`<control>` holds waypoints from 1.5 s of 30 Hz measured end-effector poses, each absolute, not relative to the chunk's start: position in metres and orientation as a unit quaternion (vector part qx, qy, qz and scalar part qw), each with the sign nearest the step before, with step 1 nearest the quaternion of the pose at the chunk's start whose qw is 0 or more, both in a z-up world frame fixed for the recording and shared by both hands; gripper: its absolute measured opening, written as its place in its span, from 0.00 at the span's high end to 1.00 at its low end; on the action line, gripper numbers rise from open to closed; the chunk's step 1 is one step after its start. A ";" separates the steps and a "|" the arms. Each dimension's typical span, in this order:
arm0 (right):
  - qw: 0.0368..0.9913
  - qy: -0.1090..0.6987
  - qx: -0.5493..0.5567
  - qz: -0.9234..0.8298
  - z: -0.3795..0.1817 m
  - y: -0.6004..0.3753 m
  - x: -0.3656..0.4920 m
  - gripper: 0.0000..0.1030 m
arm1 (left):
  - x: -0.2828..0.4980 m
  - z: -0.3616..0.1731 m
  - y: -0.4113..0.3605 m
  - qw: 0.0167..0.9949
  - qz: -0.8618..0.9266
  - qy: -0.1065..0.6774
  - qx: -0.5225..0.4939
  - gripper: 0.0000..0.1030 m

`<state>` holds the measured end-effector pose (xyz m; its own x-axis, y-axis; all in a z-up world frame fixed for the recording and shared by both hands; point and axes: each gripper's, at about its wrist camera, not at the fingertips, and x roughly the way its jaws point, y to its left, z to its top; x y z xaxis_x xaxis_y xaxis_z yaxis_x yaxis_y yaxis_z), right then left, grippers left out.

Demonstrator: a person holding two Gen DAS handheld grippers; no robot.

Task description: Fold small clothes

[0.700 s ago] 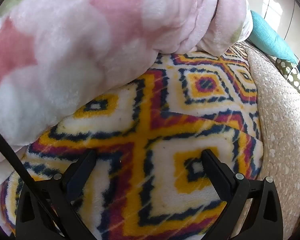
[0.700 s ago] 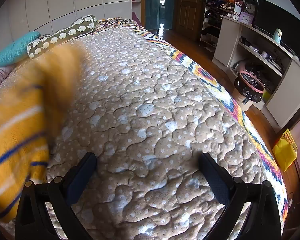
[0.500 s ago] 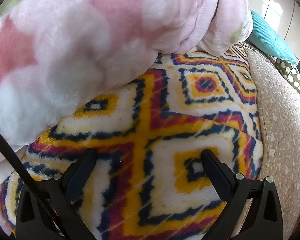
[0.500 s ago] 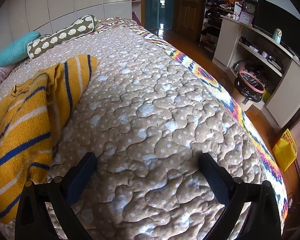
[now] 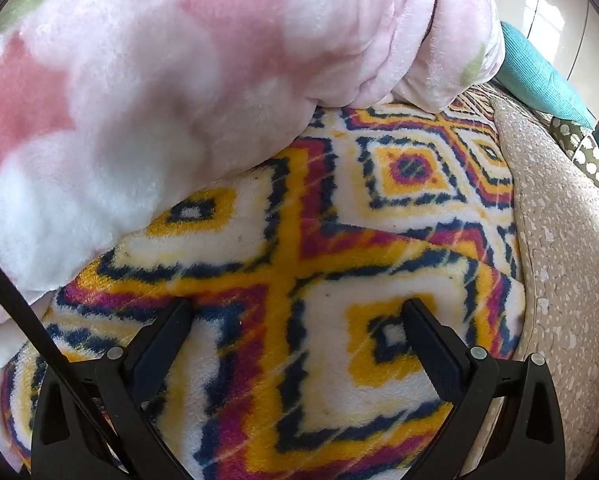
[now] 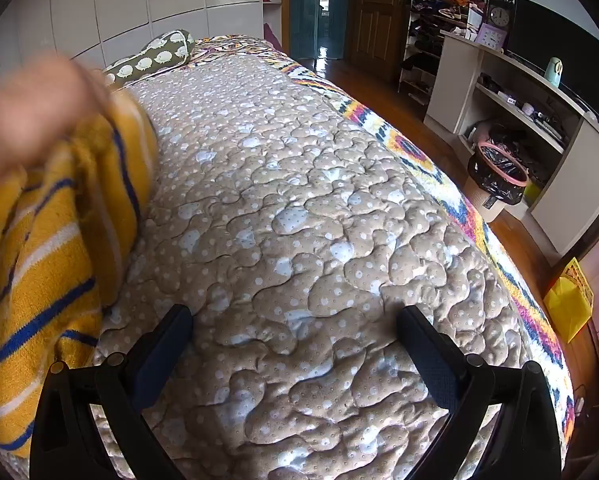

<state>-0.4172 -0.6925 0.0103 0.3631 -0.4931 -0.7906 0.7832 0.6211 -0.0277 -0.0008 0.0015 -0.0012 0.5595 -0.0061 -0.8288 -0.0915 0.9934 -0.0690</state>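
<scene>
Yellow knitted garment with blue and white stripes (image 6: 55, 248): bunched at the left edge of the right wrist view, lying on the beige quilted bed cover with white dots (image 6: 319, 240). A blurred bare hand (image 6: 31, 112) is on its far upper part; grip not resolvable. Garment sits left of the right gripper (image 6: 293, 336), apart from it. Not seen in the left wrist view.

Right gripper: black fingers (image 6: 163, 344) spread wide, nothing between them, above the quilted cover.
Left gripper (image 5: 297, 328): fingers spread wide, nothing between them, over a fleece blanket with yellow, navy and magenta diamond pattern (image 5: 299, 280).

Containers: pink-rimmed waste bin lined with a black bag (image 6: 495, 176) on the floor at right; contents not discernible. Yellow bag (image 6: 569, 300) on the floor nearer the camera.

Surface and room: a pink-and-white plush blanket (image 5: 179, 100) is heaped on the patterned fleece, far left. Teal pillow (image 5: 539, 76) and olive pillow with white pattern (image 6: 155, 60) at the far end of the bed. White wardrobe panels (image 6: 139, 0) behind; wooden door (image 6: 375, 12); cream shelf unit (image 6: 519, 96) with a dark screen (image 6: 559, 60) and a clock (image 6: 499, 16).
</scene>
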 end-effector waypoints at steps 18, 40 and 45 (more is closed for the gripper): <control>0.806 0.402 0.180 -0.396 0.010 -0.692 -0.417 0.00 | -0.001 -0.001 0.002 0.881 0.024 0.469 -0.053 0.00; 0.806 0.402 0.180 -0.396 0.010 -0.692 -0.417 0.00 | 0.000 0.000 0.000 0.882 0.024 0.469 -0.052 0.00; 0.806 0.402 0.180 -0.396 0.010 -0.692 -0.417 0.00 | 0.000 0.000 0.000 0.881 0.024 0.469 -0.053 0.00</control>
<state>-0.4172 -0.6923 0.0104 0.3634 -0.4932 -0.7904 0.7832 0.6212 -0.0276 0.0000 0.0002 -0.0002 0.5588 -0.0076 -0.8293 -0.0917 0.9933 -0.0709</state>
